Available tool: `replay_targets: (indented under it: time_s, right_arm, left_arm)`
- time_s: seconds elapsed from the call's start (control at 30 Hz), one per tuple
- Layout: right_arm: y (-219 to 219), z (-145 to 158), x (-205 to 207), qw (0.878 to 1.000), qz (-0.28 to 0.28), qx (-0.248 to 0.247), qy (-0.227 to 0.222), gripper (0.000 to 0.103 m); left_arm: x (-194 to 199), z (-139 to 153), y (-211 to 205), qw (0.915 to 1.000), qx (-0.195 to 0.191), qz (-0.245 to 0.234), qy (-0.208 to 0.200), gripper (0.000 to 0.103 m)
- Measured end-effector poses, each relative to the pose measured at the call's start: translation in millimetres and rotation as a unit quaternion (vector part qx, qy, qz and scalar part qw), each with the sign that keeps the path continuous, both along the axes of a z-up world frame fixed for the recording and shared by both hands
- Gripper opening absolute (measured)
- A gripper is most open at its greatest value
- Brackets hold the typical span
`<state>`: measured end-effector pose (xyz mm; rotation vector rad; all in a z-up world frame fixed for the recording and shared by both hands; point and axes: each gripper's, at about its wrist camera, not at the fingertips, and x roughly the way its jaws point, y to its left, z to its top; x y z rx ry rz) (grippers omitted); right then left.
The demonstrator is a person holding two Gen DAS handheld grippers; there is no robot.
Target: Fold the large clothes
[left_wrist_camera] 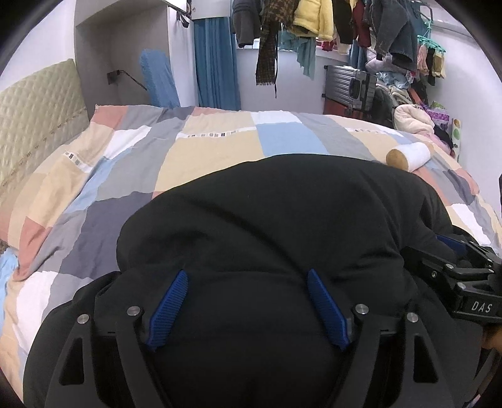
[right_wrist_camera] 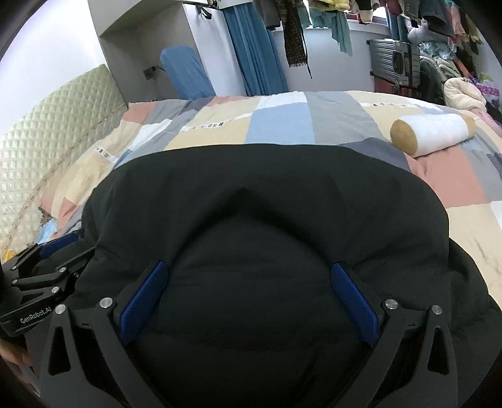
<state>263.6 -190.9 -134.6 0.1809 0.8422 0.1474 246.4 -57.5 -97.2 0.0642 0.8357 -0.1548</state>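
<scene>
Blue pads [left_wrist_camera: 168, 309] of the left hand-held gripper [left_wrist_camera: 248, 310] and of the right hand-held gripper [right_wrist_camera: 248, 306] are spread wide apart over a big black coat [left_wrist_camera: 282, 219], which is laid puffy on the patchwork bed [left_wrist_camera: 204, 150], near a white roll pillow [right_wrist_camera: 433, 133].

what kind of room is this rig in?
Most likely a small home bedroom. A bed with a patchwork duvet and quilted headboard, clothes hanging on a rail overhead, and a suitcase against the far wall.
</scene>
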Motion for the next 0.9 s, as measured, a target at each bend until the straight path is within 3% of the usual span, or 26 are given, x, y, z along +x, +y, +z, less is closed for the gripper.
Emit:
replay_targets:
  time_s: [0.23, 0.4, 0.57, 0.77, 0.9]
  right_arm:
    - [1, 4, -16, 1.0, -0.001, -0.015, -0.026, 0.103]
    - [-9, 23, -33, 0.999, -0.005, -0.017, -0.051, 0.103]
    - [-28, 28, -40, 0.998, -0.019, -0.029, -0.054, 0.103]
    - [-43, 12, -45, 0.998, -0.023, -0.033, -0.045, 0.103]
    - [-48, 9, -49, 0.998, -0.023, -0.044, -0.048, 0.103]
  left_arm:
    - [-23, 12, 1, 0.9993, 0.02, -0.001, -0.033, 0.078]
    - [-42, 32, 24, 0.994, 0.04, 0.035, -0.096, 0.078]
    - [-36, 17, 58, 0.9965, -0.006, 0.062, -0.056, 0.078]
    - [-46, 6, 78, 0.9965, -0.004, 0.064, -0.052, 0.082]
    - [-51, 0, 95, 0.9956, -0.005, 0.078, -0.052, 0.092]
